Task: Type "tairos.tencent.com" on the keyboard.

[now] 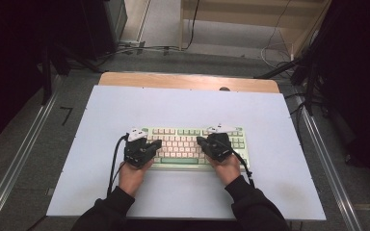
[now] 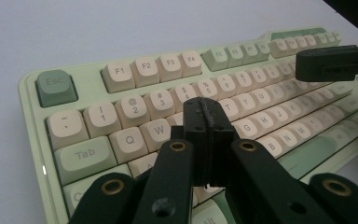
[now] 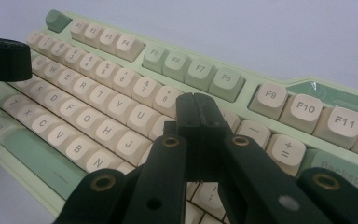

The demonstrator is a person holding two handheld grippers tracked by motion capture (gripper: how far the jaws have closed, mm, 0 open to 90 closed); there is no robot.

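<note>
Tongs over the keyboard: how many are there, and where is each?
2. The left tongs sit shut over the keyboard's left half, above the E/R keys; the right tongs sit shut over its right half, near the 9/0 keys. Nothing is held between either pair.

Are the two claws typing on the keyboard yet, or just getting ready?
Done: both claws are squeezed shut and brought over the keyboard. In hand: the left gripper pokes toward the E and R keys, the right gripper toward the 9 and O keys. I cannot tell if any key is pressed. Left: the typing itself.
</note>
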